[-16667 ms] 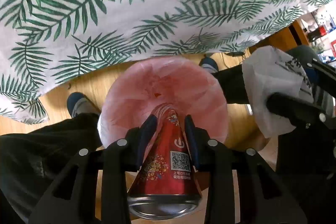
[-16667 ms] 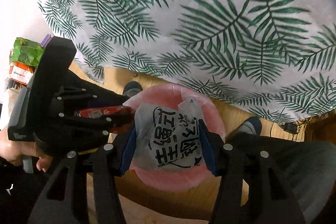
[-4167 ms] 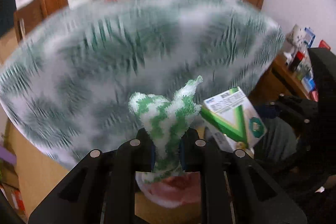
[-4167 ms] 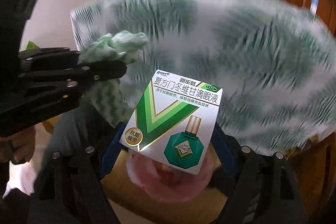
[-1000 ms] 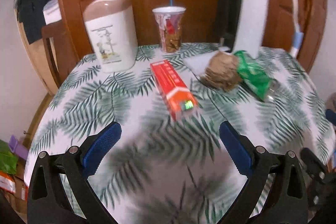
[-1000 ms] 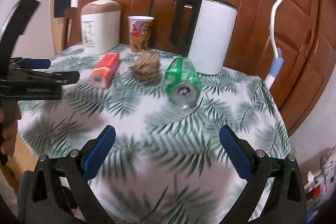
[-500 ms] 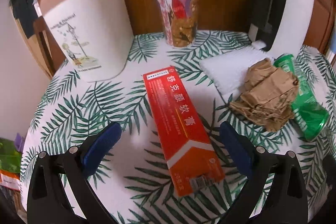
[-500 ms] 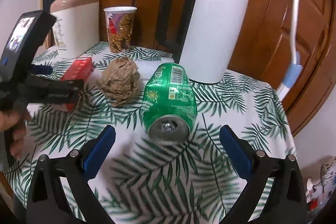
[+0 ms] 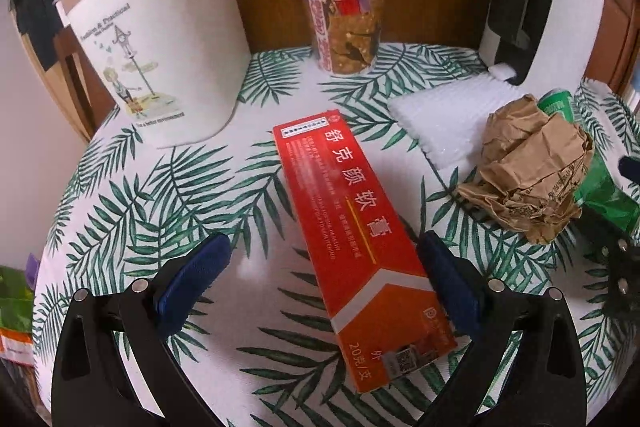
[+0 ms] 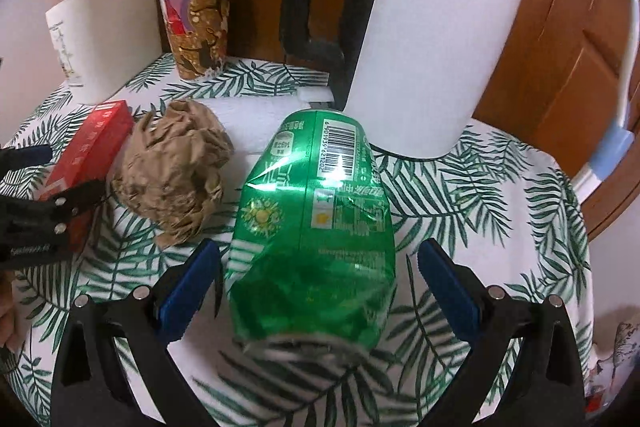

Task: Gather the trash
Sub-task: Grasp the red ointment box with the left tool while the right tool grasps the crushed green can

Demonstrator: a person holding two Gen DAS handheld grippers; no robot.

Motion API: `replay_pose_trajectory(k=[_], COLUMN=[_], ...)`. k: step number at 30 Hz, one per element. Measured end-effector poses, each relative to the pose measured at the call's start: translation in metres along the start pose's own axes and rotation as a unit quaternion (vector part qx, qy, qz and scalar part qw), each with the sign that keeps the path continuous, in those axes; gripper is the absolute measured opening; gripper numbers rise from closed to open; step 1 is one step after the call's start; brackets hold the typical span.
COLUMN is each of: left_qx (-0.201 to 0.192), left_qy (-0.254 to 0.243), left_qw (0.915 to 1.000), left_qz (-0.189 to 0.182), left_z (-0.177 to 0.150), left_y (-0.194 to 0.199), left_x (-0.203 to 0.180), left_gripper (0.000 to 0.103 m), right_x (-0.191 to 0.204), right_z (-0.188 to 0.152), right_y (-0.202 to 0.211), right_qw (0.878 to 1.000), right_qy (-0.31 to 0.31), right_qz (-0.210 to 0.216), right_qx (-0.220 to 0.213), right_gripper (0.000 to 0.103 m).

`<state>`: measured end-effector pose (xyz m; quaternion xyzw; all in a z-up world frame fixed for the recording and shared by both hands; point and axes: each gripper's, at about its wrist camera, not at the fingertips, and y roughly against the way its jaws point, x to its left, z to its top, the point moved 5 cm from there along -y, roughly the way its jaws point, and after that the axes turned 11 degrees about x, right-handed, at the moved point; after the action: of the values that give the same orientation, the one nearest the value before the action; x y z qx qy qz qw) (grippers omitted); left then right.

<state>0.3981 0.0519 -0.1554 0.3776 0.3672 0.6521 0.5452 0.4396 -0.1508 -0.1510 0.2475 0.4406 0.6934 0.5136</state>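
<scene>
While our left gripper [image 9: 322,277] gapes around the red box [image 9: 356,227], our right gripper [image 10: 318,281] gapes around the green can [image 10: 316,227] on the tabletop [image 9: 168,195].

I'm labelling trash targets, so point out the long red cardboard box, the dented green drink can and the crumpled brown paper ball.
long red cardboard box [image 9: 352,211], left wrist view, printed top face.
dented green drink can [image 10: 316,223], right wrist view, side wall.
crumpled brown paper ball [image 10: 176,167], right wrist view, creased front.

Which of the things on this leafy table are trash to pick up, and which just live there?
Trash to collect:
red box, between the open left gripper fingers
green can, lying between the open right gripper fingers
crumpled brown paper

Probably just there:
white kettle
white canister
paper cup, hard to say
</scene>
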Motion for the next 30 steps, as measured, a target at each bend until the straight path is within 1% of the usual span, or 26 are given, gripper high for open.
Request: replay_pose_trajectory(k=[2, 5, 7, 9, 13, 18, 20, 21, 24, 25, 28, 30], left_qx=[0.0, 0.003, 0.004, 0.004, 0.004, 0.006, 0.01, 0.01, 0.011, 0.009, 0.004, 0.003], left_qy=[0.001, 0.003, 0.003, 0.0, -0.005, -0.008, -0.009, -0.008, -0.007, -0.009, -0.013, -0.016], left_qw=[1.0, 1.0, 1.0, 1.0, 1.0, 0.9999, 0.9998, 0.9996, 0.999, 0.9987, 0.998, 0.9979], left_qz=[-0.003, -0.006, -0.008, -0.006, -0.004, -0.006, -0.012, -0.026, -0.042, -0.05, -0.061, -0.063], left_z=[0.0, 0.0, 0.001, 0.0, 0.0, 0.0, 0.0, -0.001, -0.001, -0.001, -0.004, -0.005], left_y=[0.0, -0.001, -0.002, -0.003, -0.002, -0.003, -0.004, -0.005, -0.005, -0.005, -0.003, -0.002], left_x=[0.0, 0.002, 0.002, 0.001, -0.001, -0.003, -0.003, -0.003, -0.003, -0.004, -0.006, -0.007], left_gripper=[0.097, 0.097, 0.097, 0.097, 0.097, 0.096, 0.086, 0.086, 0.081, 0.075, 0.062, 0.06], right_x=[0.0, 0.0, 0.001, 0.001, 0.001, 0.002, 0.001, 0.0, 0.0, 0.001, 0.001, 0.0], right_z=[0.004, 0.01, 0.013, 0.015, 0.018, 0.017, 0.016, 0.015, 0.013, 0.013, 0.012, 0.011], right_y=[-0.005, -0.012, -0.016, -0.019, -0.022, -0.025, -0.024, -0.023, -0.022, -0.021, -0.019, -0.018], right_qw=[1.0, 1.0, 0.999, 0.999, 0.999, 0.999, 0.999, 0.999, 0.999, 0.999, 1.0, 1.0], right_qy=[-0.002, -0.007, -0.01, -0.012, -0.014, -0.009, -0.012, -0.013, -0.015, -0.013, -0.008, -0.01], right_qz=[0.006, 0.021, 0.03, 0.032, 0.039, 0.036, 0.038, 0.038, 0.033, 0.028, 0.021, 0.023], right_qx=[0.006, 0.018, 0.024, 0.03, 0.029, 0.033, 0.028, 0.028, 0.023, 0.02, 0.016, 0.017], right_gripper=[0.098, 0.094, 0.089, 0.086, 0.085, 0.085, 0.085, 0.085, 0.085, 0.085, 0.085, 0.085])
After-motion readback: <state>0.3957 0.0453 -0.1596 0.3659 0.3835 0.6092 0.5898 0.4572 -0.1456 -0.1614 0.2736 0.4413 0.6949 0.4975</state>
